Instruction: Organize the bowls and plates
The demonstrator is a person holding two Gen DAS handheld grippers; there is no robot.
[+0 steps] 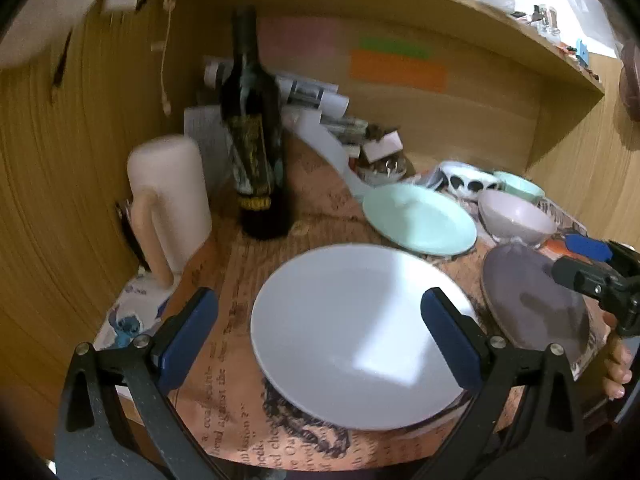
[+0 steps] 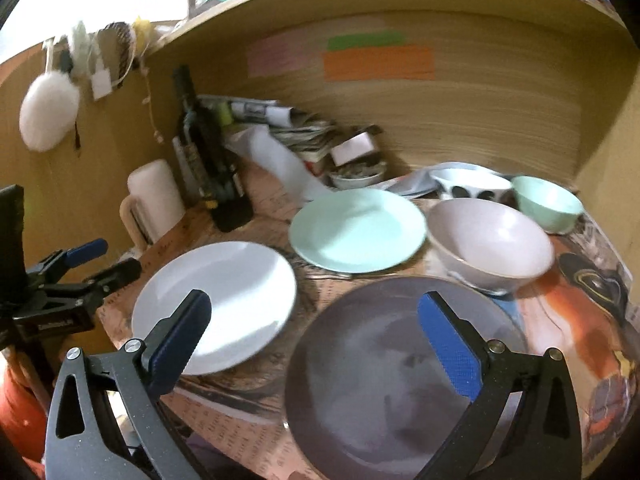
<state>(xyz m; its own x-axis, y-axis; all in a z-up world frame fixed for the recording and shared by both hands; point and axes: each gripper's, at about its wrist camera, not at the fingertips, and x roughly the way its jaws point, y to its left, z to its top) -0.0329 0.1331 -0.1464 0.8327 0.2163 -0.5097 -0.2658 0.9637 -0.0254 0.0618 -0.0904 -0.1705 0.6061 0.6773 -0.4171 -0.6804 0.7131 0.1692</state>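
Note:
A white plate (image 1: 352, 332) (image 2: 216, 300) lies on the newspaper-covered table under my left gripper (image 1: 320, 340), whose fingers stand wide open above it and hold nothing. To its right lies a dark grey plate (image 2: 384, 380) (image 1: 536, 304), over which my right gripper (image 2: 316, 344) hangs wide open and holds nothing. Behind them sit a mint plate (image 2: 356, 232) (image 1: 420, 220), a pale pink bowl (image 2: 492, 244) (image 1: 516, 216), a mint bowl (image 2: 548, 200) (image 1: 520, 186) and a white bowl with black spots (image 2: 468, 186) (image 1: 468, 182).
A dark wine bottle (image 1: 252, 136) and a cream jug (image 1: 168, 200) stand at the back left. Folded papers (image 2: 288, 128) and a small filled dish (image 2: 356, 172) lie against the wooden back wall. A wooden shelf runs overhead, and wooden side walls close in the desk.

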